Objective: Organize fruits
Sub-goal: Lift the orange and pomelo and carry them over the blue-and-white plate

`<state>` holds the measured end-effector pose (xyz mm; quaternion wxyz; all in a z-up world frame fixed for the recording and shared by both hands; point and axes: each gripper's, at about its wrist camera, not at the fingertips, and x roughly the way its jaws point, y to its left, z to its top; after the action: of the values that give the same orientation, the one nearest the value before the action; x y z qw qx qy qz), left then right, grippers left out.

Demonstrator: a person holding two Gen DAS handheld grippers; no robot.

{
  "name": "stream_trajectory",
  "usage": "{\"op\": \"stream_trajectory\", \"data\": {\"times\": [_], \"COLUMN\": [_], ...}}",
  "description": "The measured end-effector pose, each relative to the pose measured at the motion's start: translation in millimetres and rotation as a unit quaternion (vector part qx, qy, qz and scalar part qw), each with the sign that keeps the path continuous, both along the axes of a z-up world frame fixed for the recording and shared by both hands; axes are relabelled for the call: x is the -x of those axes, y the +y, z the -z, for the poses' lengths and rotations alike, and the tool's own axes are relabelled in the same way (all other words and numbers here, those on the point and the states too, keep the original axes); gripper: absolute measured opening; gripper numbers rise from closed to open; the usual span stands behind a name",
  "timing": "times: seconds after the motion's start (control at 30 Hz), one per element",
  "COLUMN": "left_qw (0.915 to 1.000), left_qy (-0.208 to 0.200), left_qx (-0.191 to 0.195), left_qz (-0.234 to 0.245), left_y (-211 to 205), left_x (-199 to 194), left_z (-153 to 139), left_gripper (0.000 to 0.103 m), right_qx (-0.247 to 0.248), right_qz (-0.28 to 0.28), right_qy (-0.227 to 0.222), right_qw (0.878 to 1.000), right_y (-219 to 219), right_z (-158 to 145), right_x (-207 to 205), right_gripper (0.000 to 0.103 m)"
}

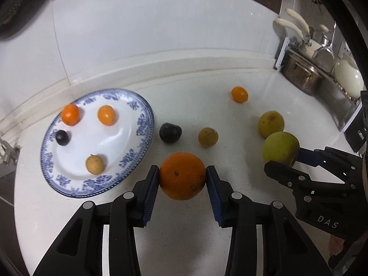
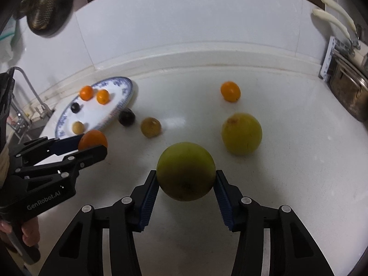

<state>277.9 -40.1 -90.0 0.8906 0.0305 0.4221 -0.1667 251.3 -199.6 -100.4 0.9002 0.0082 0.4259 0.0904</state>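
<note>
My left gripper (image 1: 182, 177) is shut on a large orange (image 1: 182, 176), just right of a blue-patterned white plate (image 1: 140, 124). The plate holds two small oranges (image 1: 70, 114), a dark plum (image 1: 62, 137) and a yellowish fruit (image 1: 95, 164). My right gripper (image 2: 186, 179) is shut on a green apple (image 2: 185, 171), seen also in the left wrist view (image 1: 281, 148). Loose on the counter lie a dark plum (image 1: 170, 132), a brownish fruit (image 1: 208, 137), a yellow-green apple (image 1: 271, 123) and a small orange (image 1: 239, 94).
The white counter (image 1: 195, 230) meets a tiled wall at the back. Steel pots and pans (image 1: 303, 73) stand at the right. A sink tap (image 2: 25, 87) is at the far left, past the plate.
</note>
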Motion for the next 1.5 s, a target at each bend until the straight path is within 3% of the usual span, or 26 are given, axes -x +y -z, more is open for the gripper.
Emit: {"op": "stream_trajectory", "data": {"times": [0.47,0.93,1.27,1.5], "left_qw": [0.9974,0.9896,0.9856,0.9858], "left_qy": [-0.056,-0.104,-0.111,-0.098], "left_qx": [0.018,0.014,0.004,0.002], "left_qz": [-0.041,-0.098,-0.127,-0.136], "left_y": [36,85,111,125], "left_x": [31,48,33,12], "left_z": [-47,-77,-79,-64], "left_gripper": [0.04,0.04,0.04,0.04], "right_qx": [-0.019,-0.029,-0.029,-0.027], "right_qz": [-0.047,-0.109,-0.144,-0.164], "right_qy": [-0.061,-0.092,-0.106,-0.097], "right_qw": [0.997,0.989,0.983,0.981], "right_y": [30,79,110,129], "right_z": [-52,-72,-80,-71], "right_x": [13,12,-9,-35], "right_gripper": [0.049,0.049,0.049,0.049]}}
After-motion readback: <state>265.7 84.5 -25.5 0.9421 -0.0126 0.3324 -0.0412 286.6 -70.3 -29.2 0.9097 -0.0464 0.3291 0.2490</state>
